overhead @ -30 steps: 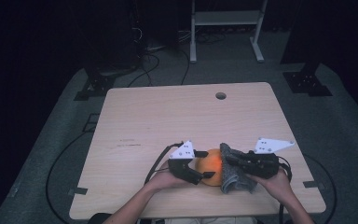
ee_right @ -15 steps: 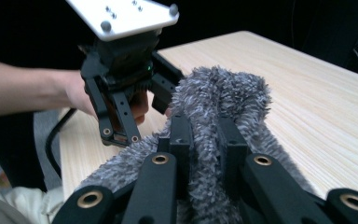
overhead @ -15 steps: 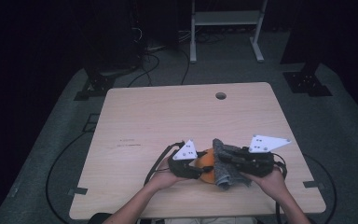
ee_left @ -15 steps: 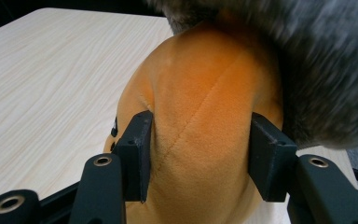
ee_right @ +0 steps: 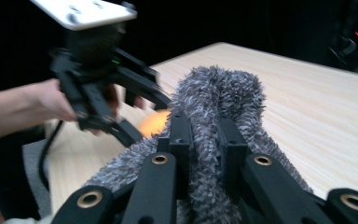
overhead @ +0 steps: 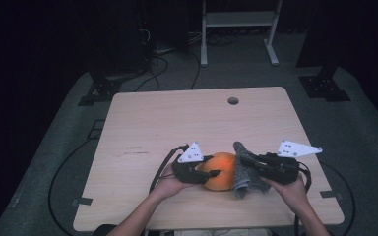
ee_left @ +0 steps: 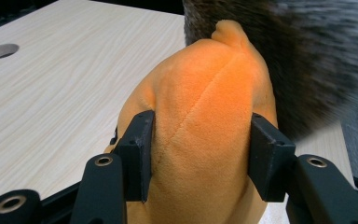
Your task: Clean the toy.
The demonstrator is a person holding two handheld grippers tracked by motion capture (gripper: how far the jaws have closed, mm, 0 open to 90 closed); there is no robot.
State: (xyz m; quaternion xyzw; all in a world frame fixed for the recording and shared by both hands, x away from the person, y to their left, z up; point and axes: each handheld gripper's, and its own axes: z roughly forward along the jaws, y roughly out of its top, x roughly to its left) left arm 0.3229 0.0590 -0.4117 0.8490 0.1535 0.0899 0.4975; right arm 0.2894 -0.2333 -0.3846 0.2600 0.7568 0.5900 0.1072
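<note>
The left gripper (ee_left: 198,154) has just closed on the orange plush (ee_left: 205,116); the right gripper (ee_right: 204,140) pinches the grey cloth (ee_right: 214,93) (touching it).

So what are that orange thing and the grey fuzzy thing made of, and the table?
The orange thing looks like a soft plush toy: short velvety pile, a stitched seam, dented where the left gripper squeezes it. The grey thing seems a shaggy, chenille-like cloth with long tufts, pinched by the right gripper. The table looks like pale wood or wood-look laminate, matte with grain lines.
</note>
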